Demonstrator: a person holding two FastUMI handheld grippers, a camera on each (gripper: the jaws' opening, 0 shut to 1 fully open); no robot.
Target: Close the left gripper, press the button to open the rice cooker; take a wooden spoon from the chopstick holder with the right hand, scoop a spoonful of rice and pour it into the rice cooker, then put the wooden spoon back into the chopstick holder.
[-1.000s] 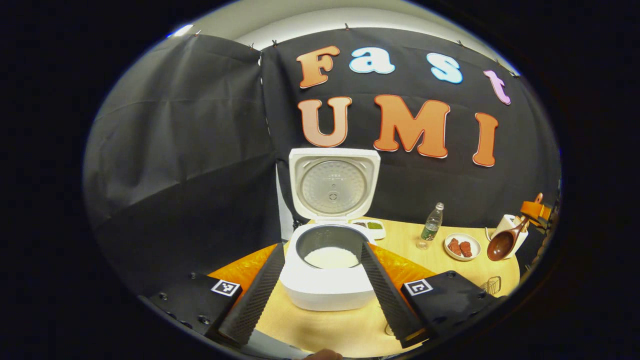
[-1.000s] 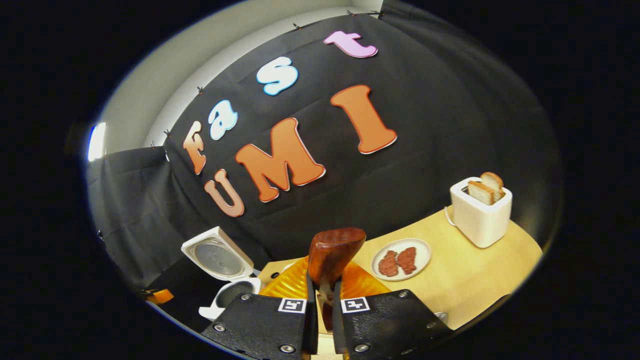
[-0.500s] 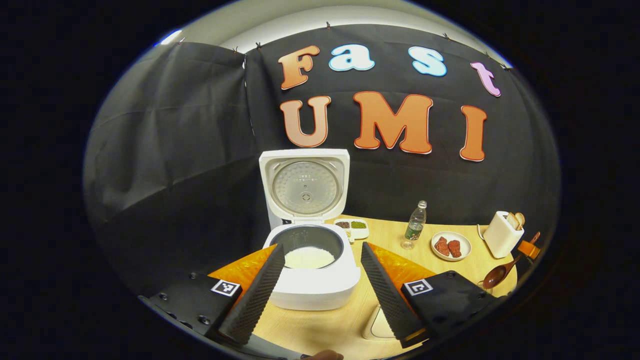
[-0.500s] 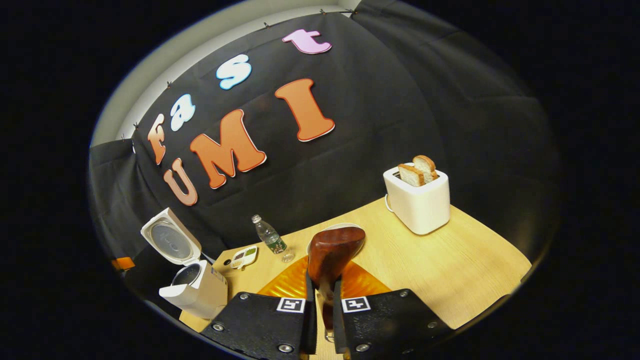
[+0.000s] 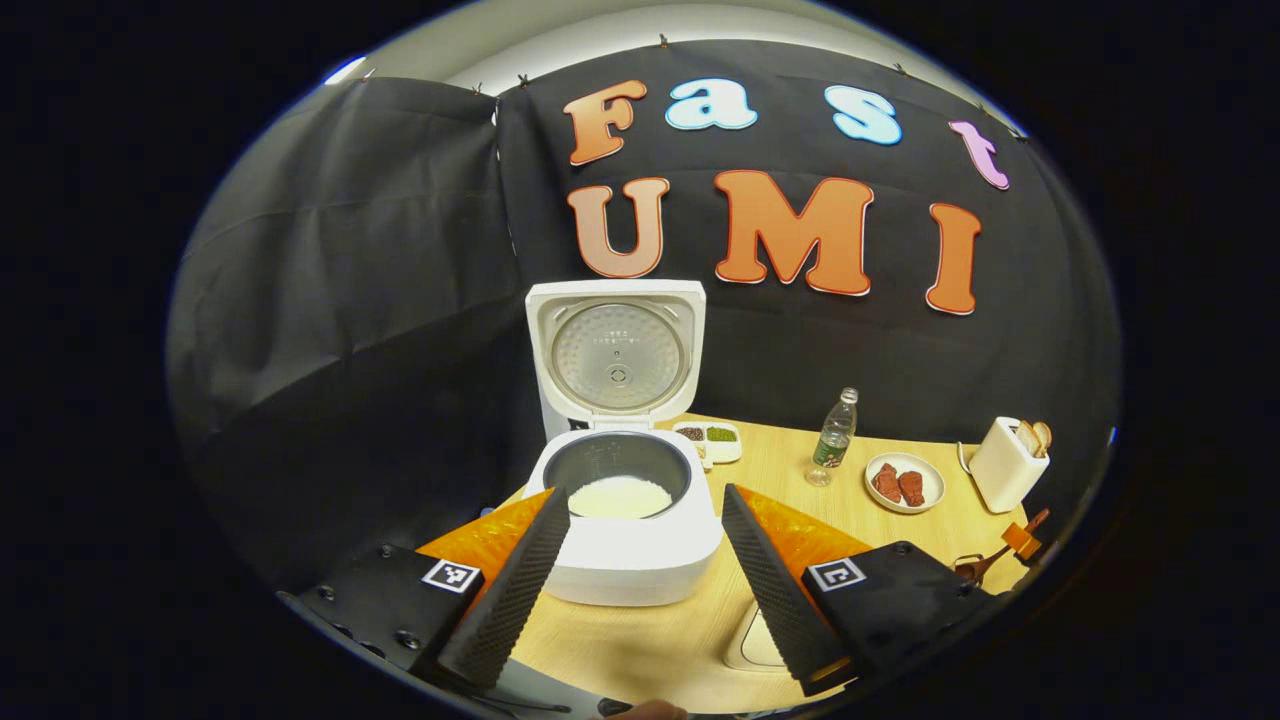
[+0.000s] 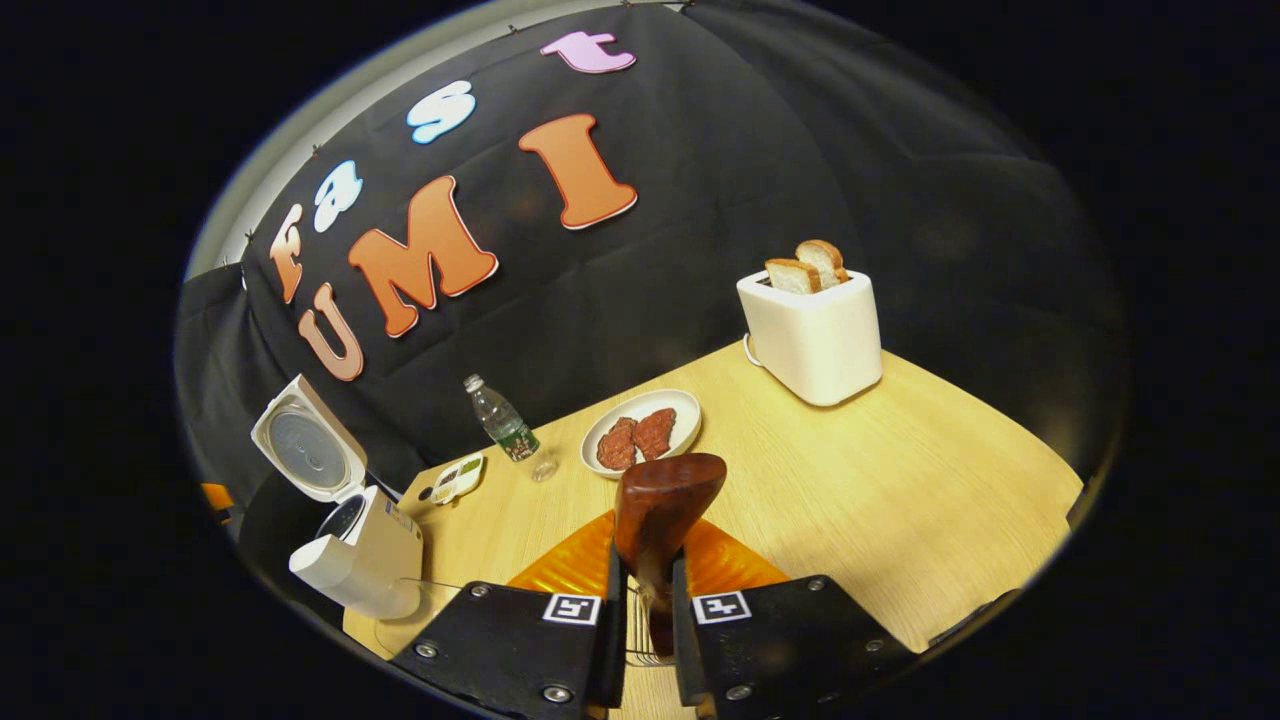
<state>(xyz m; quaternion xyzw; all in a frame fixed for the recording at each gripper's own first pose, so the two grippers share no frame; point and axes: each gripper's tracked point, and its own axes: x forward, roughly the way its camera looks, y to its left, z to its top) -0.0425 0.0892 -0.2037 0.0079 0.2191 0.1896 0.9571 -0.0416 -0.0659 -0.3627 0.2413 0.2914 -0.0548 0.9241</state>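
My left tool [image 5: 635, 580] hangs with its 2 fingers spread wide, gripping nothing, just in front of the rice cooker [image 5: 625, 500]. The cooker stands on the counter [image 5: 800, 500] with its lid [image 5: 615, 355] swung upright, and white rice [image 5: 620, 496] lies in the dark inner pot. Behind the cooker, touching or nearly touching its right rear, I see a small divided dish [image 5: 708, 437]. Further right of the cooker come a plastic bottle [image 5: 833, 437], a plate of 2 reddish pieces [image 5: 903, 482], then a white toaster [image 5: 1003, 462] holding bread.

My right tool [image 6: 647, 600] is pinched on the wooden spoon [image 6: 660, 520], both fingers pressed against its handle, the bowl end sticking up and forward beyond the fingertips. Thin wires of what may be the chopstick holder [image 6: 634, 640] show right under the spoon, between the fingers; I cannot tell whether the spoon touches them. From this side the cooker [image 6: 350, 545] sits far off to the left of the spoon, lid open, with the bottle [image 6: 503, 428], plate [image 6: 642, 432] and toaster [image 6: 812, 330] ranged beyond the spoon.
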